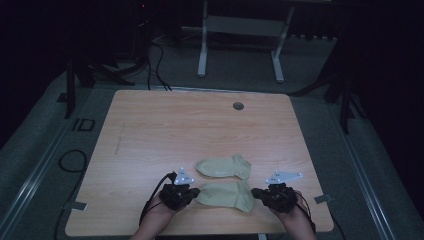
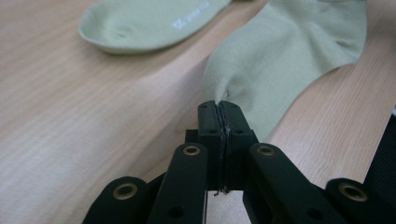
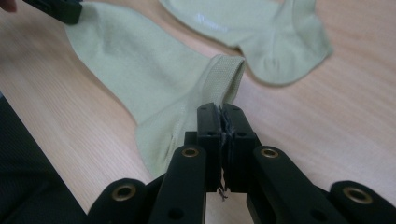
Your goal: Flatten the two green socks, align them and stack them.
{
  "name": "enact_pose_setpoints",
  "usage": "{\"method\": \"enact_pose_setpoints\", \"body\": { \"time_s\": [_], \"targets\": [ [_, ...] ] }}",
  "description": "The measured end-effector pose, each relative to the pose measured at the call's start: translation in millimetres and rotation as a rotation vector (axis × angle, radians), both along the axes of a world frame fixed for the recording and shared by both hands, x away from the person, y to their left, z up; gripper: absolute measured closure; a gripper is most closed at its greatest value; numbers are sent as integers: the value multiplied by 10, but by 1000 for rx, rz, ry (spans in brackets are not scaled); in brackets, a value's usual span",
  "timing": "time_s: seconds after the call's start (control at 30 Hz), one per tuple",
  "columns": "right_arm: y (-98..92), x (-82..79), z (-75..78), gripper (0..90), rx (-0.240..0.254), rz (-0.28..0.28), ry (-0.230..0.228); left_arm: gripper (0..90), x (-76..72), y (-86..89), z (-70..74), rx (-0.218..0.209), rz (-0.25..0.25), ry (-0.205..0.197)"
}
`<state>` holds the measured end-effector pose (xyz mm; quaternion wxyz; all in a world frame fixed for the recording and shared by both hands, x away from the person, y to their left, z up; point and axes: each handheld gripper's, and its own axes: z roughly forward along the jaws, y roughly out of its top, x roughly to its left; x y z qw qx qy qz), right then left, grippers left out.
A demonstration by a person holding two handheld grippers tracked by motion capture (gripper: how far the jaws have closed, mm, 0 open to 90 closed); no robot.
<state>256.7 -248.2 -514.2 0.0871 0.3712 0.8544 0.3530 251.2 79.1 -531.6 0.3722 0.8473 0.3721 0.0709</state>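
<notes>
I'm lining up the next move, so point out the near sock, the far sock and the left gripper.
near sock (image 1: 225, 195), high view, middle of its body.
far sock (image 1: 222, 167), high view, middle of its foot.
left gripper (image 2: 219, 108), left gripper view, tips of its shut jaws pinching the near sock's toe.

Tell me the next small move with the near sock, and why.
Probably lift both ends together and carry the near sock over the far sock. The left gripper is shut on its toe end and the right gripper on its cuff end, so it is held at both ends, while the far sock lies flat just beyond it on the table.
</notes>
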Motion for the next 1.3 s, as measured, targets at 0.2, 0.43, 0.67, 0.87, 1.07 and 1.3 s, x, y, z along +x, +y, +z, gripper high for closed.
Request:
{"method": "enact_pose_setpoints", "body": {
  "time_s": [0.2, 0.43, 0.67, 0.87, 1.07, 1.3],
  "targets": [
    [-8, 112, 205, 872, 11, -2, -27, 887, 81, 56, 153, -23, 16, -18],
    [-30, 322, 395, 871, 31, -19, -55, 886, 268, 62, 363, -10, 33, -50],
    [25, 590, 510, 871, 33, -34, -59, 887, 474, 30, 487, 9, 57, -74],
    [54, 824, 448, 870, 22, -66, -40, 886, 702, 50, 415, 35, 78, -49],
    [45, 986, 288, 870, 20, -95, 0, 886, 833, 47, 261, 25, 92, -13],
    [52, 1085, 65, 870, -30, -116, 32, 885, 896, -25, 86, 48, 86, 16]
  ]
}}
